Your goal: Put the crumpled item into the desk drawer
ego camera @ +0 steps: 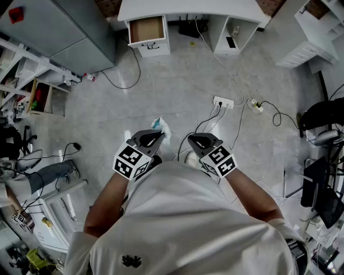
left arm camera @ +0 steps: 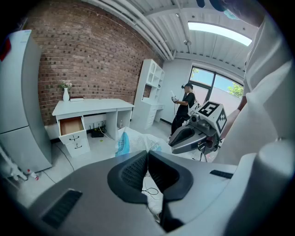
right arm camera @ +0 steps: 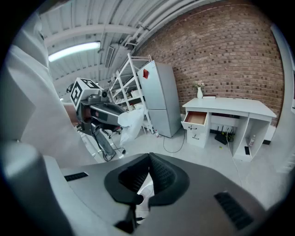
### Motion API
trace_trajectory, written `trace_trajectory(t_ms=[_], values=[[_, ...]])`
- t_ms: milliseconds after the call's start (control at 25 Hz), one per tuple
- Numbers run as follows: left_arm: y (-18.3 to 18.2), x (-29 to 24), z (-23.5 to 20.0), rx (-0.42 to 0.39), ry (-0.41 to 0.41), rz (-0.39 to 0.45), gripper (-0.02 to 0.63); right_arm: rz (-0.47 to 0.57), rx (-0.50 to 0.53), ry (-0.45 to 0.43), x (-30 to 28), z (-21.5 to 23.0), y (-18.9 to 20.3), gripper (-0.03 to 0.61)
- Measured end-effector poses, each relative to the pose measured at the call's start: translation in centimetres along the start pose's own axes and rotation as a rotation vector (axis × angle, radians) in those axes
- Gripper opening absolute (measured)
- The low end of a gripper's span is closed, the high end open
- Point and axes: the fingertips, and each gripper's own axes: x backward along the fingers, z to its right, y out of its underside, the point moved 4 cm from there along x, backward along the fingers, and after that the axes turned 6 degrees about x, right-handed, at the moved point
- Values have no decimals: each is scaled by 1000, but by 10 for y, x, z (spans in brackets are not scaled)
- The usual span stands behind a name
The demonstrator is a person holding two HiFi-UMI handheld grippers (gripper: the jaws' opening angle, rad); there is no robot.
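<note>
The crumpled item (ego camera: pixel 162 129) is a white plastic bag with a blue patch. It hangs from the tips of my left gripper (ego camera: pixel 154 138), which is shut on it above the floor. In the left gripper view the crumpled item (left arm camera: pixel 130 139) bulges just past the closed left gripper (left arm camera: pixel 147 154). My right gripper (ego camera: pixel 195 139) hovers beside it, shut with nothing seen between its jaws (right arm camera: pixel 148 159). The white desk (ego camera: pixel 188 8) stands far ahead, and its top left drawer (ego camera: pixel 147 29) is pulled open with a bare brown bottom. From the right gripper view the drawer (right arm camera: pixel 196 118) also shows open.
A grey fridge (ego camera: pixel 70 27) stands left of the desk. A power strip (ego camera: pixel 223 102) and loose cables (ego camera: pixel 236 115) lie on the floor between me and the desk. Shelves (ego camera: pixel 32 91) crowd the left, a chair (ego camera: pixel 322 115) the right. A person (left arm camera: pixel 184 110) stands far off.
</note>
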Motion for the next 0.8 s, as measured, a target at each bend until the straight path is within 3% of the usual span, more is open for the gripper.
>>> trace_trajectory(t_ms=[600,800], values=[[55,128,-179,-22,-24,10,26,17,9,87,-173,-68,-116,29],[53,123,-210,9,-26,21,26,3,30,77,-195,-62,-136,68]])
